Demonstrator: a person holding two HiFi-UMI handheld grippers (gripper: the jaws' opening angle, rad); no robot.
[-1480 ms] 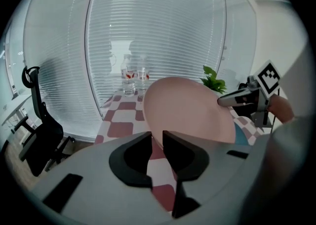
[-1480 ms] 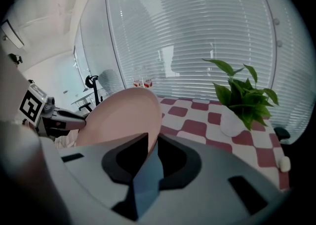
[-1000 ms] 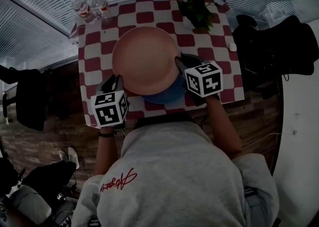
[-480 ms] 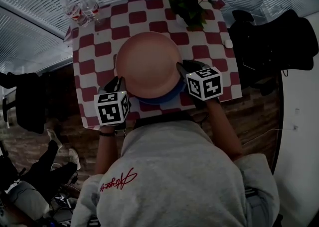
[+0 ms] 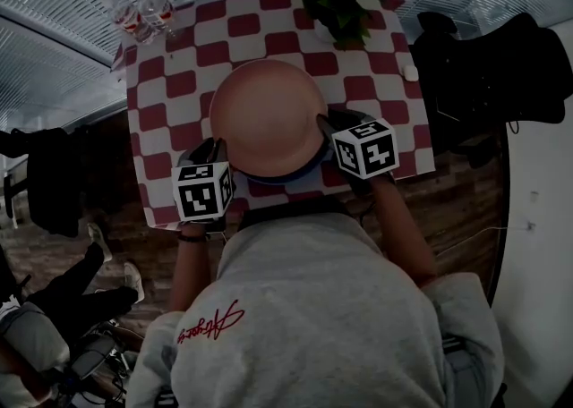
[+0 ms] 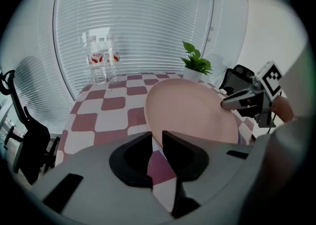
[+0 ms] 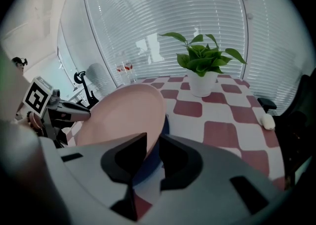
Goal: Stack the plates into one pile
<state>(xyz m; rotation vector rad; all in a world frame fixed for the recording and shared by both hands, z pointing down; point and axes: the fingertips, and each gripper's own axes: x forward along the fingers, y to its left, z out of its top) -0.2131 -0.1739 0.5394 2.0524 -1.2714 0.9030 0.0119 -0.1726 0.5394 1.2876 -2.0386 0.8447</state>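
Brought lower since a second ago: the pink plate (image 5: 267,115), now close over the blue plate (image 5: 309,167) near the front edge of the checked tabletop (image 5: 179,84). Gripped at its left rim by the left gripper (image 5: 213,145), fingers (image 6: 182,152) closed on it; straddled at its right rim by the right gripper (image 5: 324,122), fingers (image 7: 177,157) just opening and slack round the rim between them. Farther back, a potted plant (image 5: 336,4) and water bottles (image 5: 143,12) along the far edge.
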